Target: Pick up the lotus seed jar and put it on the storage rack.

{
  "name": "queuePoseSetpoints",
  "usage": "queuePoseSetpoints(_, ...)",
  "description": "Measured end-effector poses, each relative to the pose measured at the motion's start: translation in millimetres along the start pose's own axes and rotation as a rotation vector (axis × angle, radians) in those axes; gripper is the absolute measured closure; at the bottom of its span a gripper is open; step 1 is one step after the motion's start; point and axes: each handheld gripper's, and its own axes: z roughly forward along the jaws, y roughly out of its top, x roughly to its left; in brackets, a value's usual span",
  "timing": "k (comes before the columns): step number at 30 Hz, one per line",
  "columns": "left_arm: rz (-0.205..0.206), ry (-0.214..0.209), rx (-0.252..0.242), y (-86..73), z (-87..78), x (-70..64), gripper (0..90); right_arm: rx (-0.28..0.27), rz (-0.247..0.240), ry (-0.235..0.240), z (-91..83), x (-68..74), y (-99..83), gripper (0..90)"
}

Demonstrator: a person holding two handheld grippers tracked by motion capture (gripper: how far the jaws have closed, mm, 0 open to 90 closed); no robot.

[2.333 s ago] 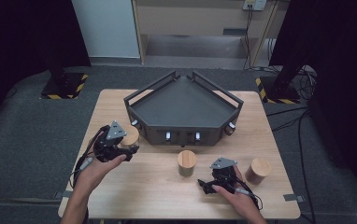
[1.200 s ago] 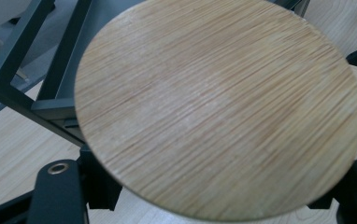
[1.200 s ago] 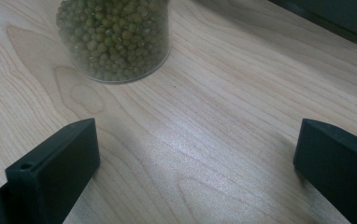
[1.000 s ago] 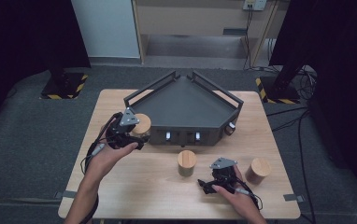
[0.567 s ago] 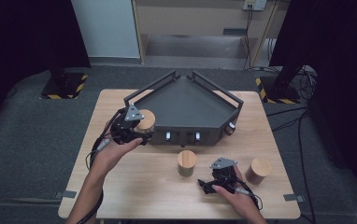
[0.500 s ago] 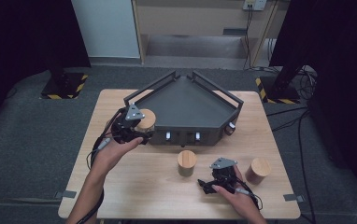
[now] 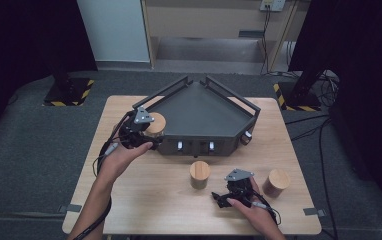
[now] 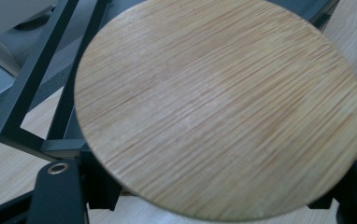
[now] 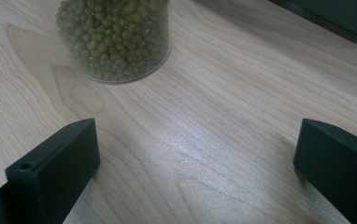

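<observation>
Tray (image 7: 199,107): dark, angular, just ahead of the left jaws.
Jar (image 8: 218,105): glass with wooden lid, likely heavy, slick, breakable; held at the tray's left rail.
Left gripper (image 7: 138,131): jaws clamp the jar's sides below the lid.
Right gripper (image 9: 195,154): jaws wide apart, empty, on the table (image 9: 223,107); a bean jar (image 9: 116,37) stands just ahead.

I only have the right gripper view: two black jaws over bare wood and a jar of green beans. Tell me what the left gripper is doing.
Observer: The left gripper holds a wooden-lidded jar at the left corner of the dark tray.
Operator: Report how many jars stand on the table.
Observer: Two: the middle jar and the right jar.
Operator: Say where my gripper sits.
Observer: The right gripper rests open, between those two.
</observation>
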Motion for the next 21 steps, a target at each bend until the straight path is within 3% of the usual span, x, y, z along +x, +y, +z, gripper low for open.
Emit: queuePoseSetpoints(21,0.008,-0.010,-0.001,16.9,22.0,4.5,24.4,0.000,0.001,0.001,0.0,-0.1,0.0,0.7)
